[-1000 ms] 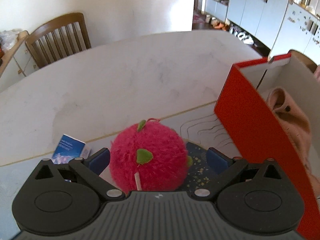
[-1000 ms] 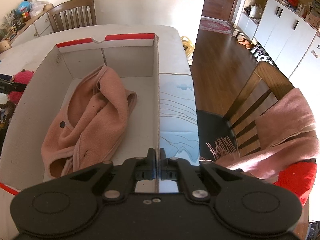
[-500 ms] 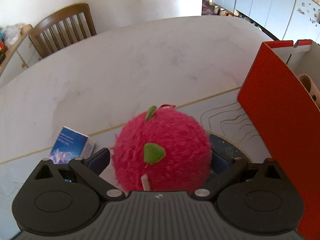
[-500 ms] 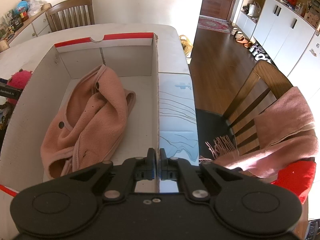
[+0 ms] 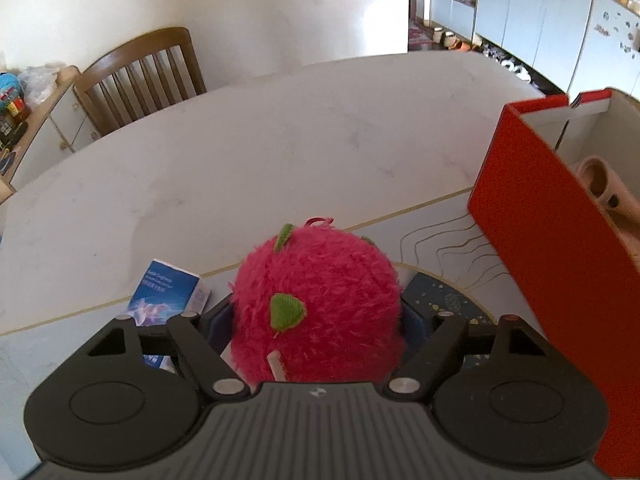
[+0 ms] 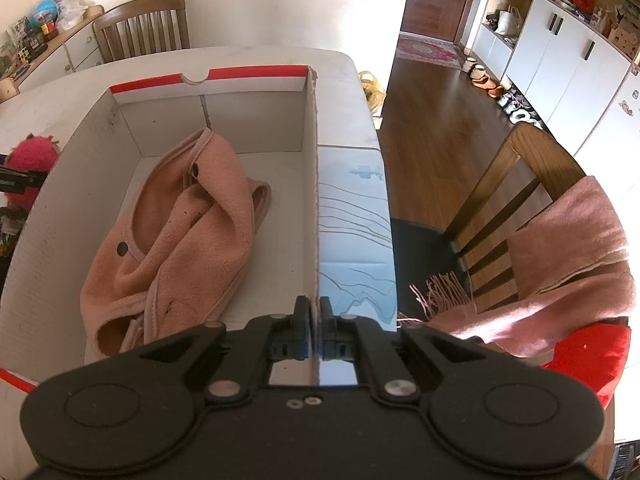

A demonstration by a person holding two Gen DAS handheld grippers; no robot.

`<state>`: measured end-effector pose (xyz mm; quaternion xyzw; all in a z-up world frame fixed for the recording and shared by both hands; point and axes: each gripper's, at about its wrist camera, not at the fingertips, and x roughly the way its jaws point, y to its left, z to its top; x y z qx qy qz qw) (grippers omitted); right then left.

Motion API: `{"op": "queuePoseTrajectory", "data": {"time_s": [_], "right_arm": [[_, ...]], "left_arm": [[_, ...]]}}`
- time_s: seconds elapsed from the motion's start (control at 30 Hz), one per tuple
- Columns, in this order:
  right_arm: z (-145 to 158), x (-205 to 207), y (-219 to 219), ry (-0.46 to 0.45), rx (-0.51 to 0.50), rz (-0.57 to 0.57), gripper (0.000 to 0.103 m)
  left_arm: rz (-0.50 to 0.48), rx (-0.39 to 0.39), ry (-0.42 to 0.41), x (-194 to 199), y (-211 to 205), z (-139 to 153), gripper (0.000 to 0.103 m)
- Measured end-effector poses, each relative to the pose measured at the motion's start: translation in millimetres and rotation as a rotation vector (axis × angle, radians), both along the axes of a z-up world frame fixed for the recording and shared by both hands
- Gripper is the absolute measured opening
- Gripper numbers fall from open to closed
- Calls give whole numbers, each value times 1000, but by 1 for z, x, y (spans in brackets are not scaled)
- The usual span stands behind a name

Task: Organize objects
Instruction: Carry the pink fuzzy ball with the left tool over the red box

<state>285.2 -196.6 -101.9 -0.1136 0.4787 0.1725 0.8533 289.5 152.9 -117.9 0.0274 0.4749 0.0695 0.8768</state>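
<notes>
Left gripper [image 5: 318,316] clamped the pink plush ball [image 5: 316,304] above the table [image 5: 240,168]. Right gripper [image 6: 314,330] pinched the box [image 6: 64,216] wall between its 2 fingers.

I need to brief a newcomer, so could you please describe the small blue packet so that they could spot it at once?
Start at the white marble-look table, then find the fuzzy pink ball gripped in the left tongs. Just left of that ball lies the small flat blue packet, the only printed, boxy item there, with white lettering.
</notes>
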Motion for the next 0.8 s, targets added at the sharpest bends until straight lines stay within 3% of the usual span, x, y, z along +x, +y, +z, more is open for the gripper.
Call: {"op": "queuePoseTrajectory", "data": {"time_s": [0.2,0.63,0.8], "right_arm": [[0,0,0,-4,1,5,3],[1,-1,0,-12,0,26,3],[2,-1,0,-19,5,34,3]], "left_arm": [[13,-26,-32,-18,-6,30,81],[-59,-86,-124,-52,-36,100,81],[-89,-29,-219,-59,-51,125,81]]}}
